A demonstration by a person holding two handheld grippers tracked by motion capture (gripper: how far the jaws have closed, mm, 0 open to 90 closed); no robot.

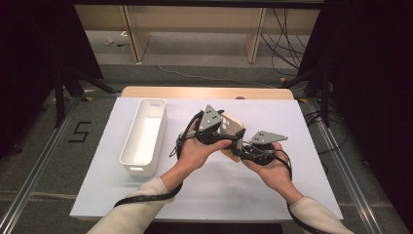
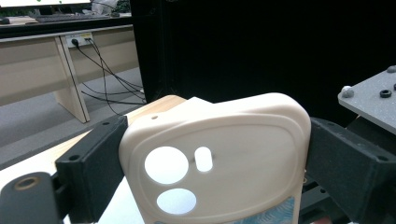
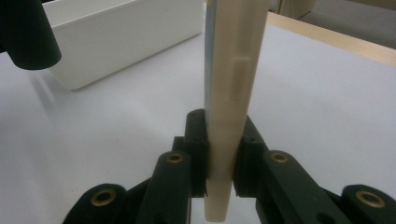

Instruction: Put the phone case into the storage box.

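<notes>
While the white bin (image 1: 144,136) sits long and narrow at about nine o'clock on the white bench (image 1: 302,146), nothing can be seen inside it — its pale floor shows bare in the high view, and in the right gripper view the bin (image 3: 121,37) lies at eleven o'clock beyond the jaws.

Just right of the bin, near the middle of the bench, the left gripper (image 1: 214,134) is held in the person's left hand (image 1: 195,152), cable trailing back along the sleeve. Its jaws stand wide apart and bracket the cream phone case (image 1: 233,134) across its width; in the left gripper view the case (image 2: 233,154) spans the gap, camera cut-outs facing the lens, its two long edges against the black jaw faces at nine and three o'clock. The pads look pressed on it, so it is grasped.

At three o'clock of that, the right gripper (image 1: 248,148) in the right hand (image 1: 270,168) clenches the same case edge-on: the right gripper view shows the case (image 3: 231,93) standing as a thin upright slab, pinched near its lower end between nearly closed jaws.

The case is lifted off the bench between both grippers. Beyond the bench edge at twelve o'clock, wooden desk legs (image 1: 253,41) and loose cables (image 1: 282,39) lie on the floor, well apart.
</notes>
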